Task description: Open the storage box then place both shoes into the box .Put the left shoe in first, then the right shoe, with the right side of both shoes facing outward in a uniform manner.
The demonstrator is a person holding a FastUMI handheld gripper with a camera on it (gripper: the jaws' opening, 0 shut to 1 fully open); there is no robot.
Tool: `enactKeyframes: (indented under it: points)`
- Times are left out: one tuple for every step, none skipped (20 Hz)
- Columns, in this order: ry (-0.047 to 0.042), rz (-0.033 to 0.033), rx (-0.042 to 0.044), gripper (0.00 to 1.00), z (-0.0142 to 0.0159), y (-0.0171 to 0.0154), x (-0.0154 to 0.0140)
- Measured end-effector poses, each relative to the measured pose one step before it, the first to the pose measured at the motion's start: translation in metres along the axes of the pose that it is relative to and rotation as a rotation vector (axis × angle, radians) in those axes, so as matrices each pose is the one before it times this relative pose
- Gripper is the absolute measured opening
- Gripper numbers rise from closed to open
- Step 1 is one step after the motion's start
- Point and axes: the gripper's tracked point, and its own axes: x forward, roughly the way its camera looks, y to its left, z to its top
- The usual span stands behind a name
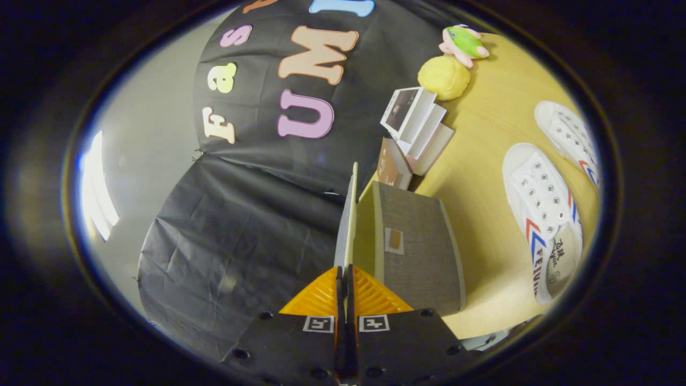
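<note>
My gripper (345, 276) is shut on the thin lid (349, 214) of the grey storage box (418, 246), pinching its edge between both fingers. The lid stands lifted, edge-on to me, running straight ahead from the fingertips. The box body sits just to the right of the fingers on the wooden table (482, 139), its pale inside showing beside the lid. Two white shoes with red and blue stripes lie on the table beyond the box to the right: the nearer one (541, 214) and a second one (571, 136) farther out.
Behind the box several books (415, 126) stand and lean together. A yellow ball (444, 78) and a green and pink plush toy (463, 43) sit past them. The black cloth wall (241, 214) hangs to the left of the lid.
</note>
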Motion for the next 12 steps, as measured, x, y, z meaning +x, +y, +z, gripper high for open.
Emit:
enactKeyframes:
  points:
    - [0.0008,0.01172,-0.01018,0.03,0.00152,0.01048,0.00109]
    - [0.00102,0.01007,-0.01246,0.03,0.00107,0.01065,0.00126]
    - [0.00249,0.01236,-0.01478,0.03,0.00093,0.01157,0.0025]
    - [0.00197,0.00586,-0.01088,0.03,-0.00002,0.00968,0.00208]
    - [0.0037,0.00265,-0.01046,0.03,0.00071,0.00956,0.00313]
    - [0.00098,0.00454,-0.01485,0.03,-0.00001,0.01135,0.00328]
    - [-0.00177,0.00188,-0.02098,0.03,0.00164,0.00976,0.00473]
    - [-0.0035,0.00012,-0.02399,0.03,0.00011,0.01033,0.00272]
    - [-0.00917,0.00019,-0.02704,0.03,0.00153,0.01011,0.00369]
    - [-0.00671,0.0019,-0.03066,0.03,-0.00076,0.00995,0.00433]
    - [-0.00375,0.00443,-0.03167,0.03,-0.00135,0.01179,0.00472]
    - [-0.00295,0.00614,-0.02989,0.03,-0.00139,0.01179,0.00401]
